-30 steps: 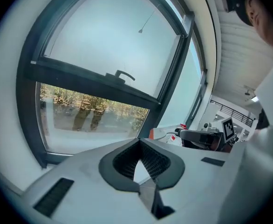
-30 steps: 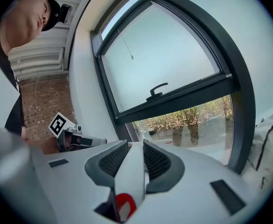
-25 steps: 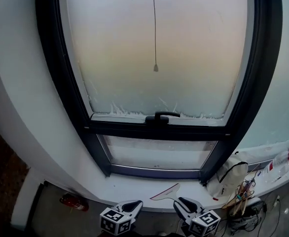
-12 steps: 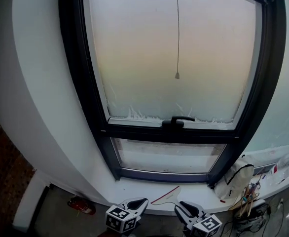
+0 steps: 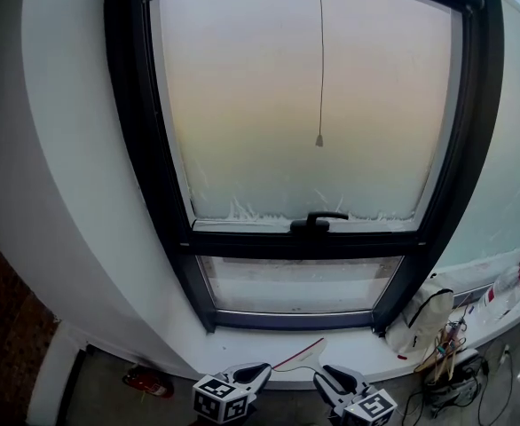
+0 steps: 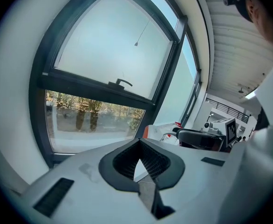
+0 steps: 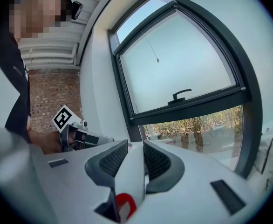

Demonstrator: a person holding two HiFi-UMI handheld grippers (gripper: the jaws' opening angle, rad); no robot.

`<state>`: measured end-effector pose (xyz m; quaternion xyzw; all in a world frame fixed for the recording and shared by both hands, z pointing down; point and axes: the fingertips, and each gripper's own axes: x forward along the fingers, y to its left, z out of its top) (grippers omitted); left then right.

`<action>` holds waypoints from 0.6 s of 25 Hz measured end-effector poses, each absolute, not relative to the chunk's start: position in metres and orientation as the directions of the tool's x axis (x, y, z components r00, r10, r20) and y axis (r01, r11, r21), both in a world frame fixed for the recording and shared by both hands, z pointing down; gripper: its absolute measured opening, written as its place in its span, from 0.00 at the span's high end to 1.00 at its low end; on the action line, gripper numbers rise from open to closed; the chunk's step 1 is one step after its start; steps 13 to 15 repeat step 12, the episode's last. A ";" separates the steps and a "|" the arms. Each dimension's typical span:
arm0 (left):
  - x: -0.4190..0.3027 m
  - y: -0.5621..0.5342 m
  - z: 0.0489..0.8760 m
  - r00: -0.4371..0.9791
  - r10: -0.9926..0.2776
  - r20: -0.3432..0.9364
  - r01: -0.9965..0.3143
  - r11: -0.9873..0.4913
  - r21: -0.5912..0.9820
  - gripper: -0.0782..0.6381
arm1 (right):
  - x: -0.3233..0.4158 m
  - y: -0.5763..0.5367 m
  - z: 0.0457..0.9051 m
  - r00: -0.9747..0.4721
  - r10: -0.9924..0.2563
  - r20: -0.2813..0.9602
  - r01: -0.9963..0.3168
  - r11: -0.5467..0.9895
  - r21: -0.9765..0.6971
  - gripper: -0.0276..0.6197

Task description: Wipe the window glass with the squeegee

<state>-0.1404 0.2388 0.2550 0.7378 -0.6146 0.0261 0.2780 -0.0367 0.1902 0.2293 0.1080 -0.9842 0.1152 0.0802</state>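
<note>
White, red-edged squeegee (image 5: 306,353) between the right gripper's (image 7: 135,160) dark grey pads (image 7: 109,160); black window frame (image 5: 242,242) beyond, pale frosted glass (image 5: 260,96)

Count recorded.
- Grippers: two, the left gripper (image 5: 258,373) and the right gripper (image 5: 326,373).
- Squeegee (image 5: 300,355): one.
- Window (image 5: 145,149): one, and it had two panes, an upper frosted pane (image 5: 269,105) and a lower clear pane (image 5: 300,284).
- Window handle (image 5: 318,219): one.
- Hanging cord (image 5: 320,60): one.
- White bag (image 5: 424,316): one.
- Bottle (image 5: 507,289): one.
- Red object (image 5: 146,381) at lower left: one, and it was too small to identify.
</note>
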 end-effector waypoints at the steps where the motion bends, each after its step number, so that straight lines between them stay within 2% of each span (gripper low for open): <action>1: -0.140 0.240 0.254 0.248 -0.894 0.374 -0.920 -0.096 0.381 0.89 | -0.037 0.192 0.231 -0.962 -0.195 0.190 -0.233 0.950 -0.207 0.81; 15: -0.138 0.238 0.266 0.254 -0.888 0.384 -0.922 -0.102 0.373 0.89 | -0.025 0.188 0.236 -0.950 -0.224 0.218 -0.262 0.951 -0.164 0.81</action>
